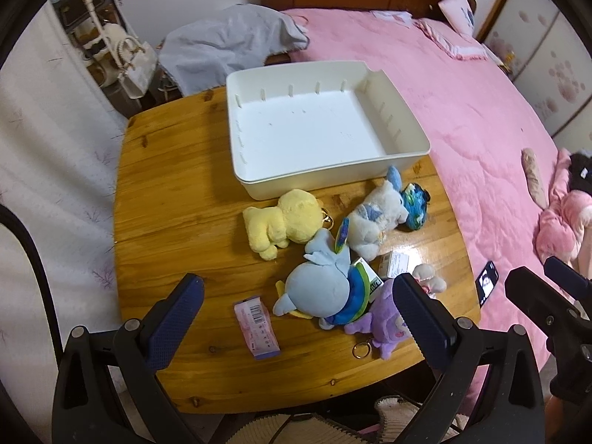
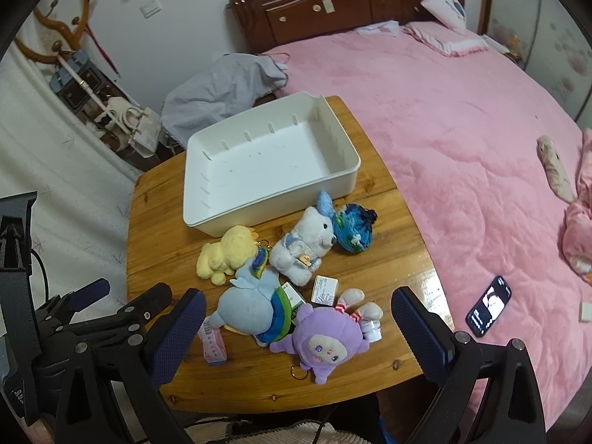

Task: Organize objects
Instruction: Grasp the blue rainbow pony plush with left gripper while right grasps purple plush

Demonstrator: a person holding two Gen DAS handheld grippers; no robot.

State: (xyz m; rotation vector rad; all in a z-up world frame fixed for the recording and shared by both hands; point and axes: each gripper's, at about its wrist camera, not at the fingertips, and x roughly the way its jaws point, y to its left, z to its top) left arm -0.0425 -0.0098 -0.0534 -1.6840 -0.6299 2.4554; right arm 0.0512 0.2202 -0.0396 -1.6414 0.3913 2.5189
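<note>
A white tray (image 1: 325, 177) (image 2: 270, 199) sits empty at the far side of the wooden table (image 1: 177, 192) (image 2: 388, 259). In front of it lie plush toys: yellow (image 1: 285, 222) (image 2: 225, 251), white (image 1: 373, 218) (image 2: 303, 244), blue-green (image 1: 416, 205) (image 2: 353, 227), light blue (image 1: 318, 285) (image 2: 251, 303) and purple (image 1: 384, 318) (image 2: 325, 336). Small boxes lie among them, and a pink packet (image 1: 257, 327) (image 2: 212, 344). My left gripper (image 1: 296, 318) is open above the table's near edge. My right gripper (image 2: 299, 333) is open above the purple plush.
A pink bed (image 1: 481, 111) (image 2: 462, 129) runs along the table's right side, with a phone (image 1: 487, 283) (image 2: 489, 305) and a pink plush (image 2: 577, 236) on it. A grey garment (image 1: 229, 48) lies behind the tray. A bag rack (image 2: 111, 111) stands at left.
</note>
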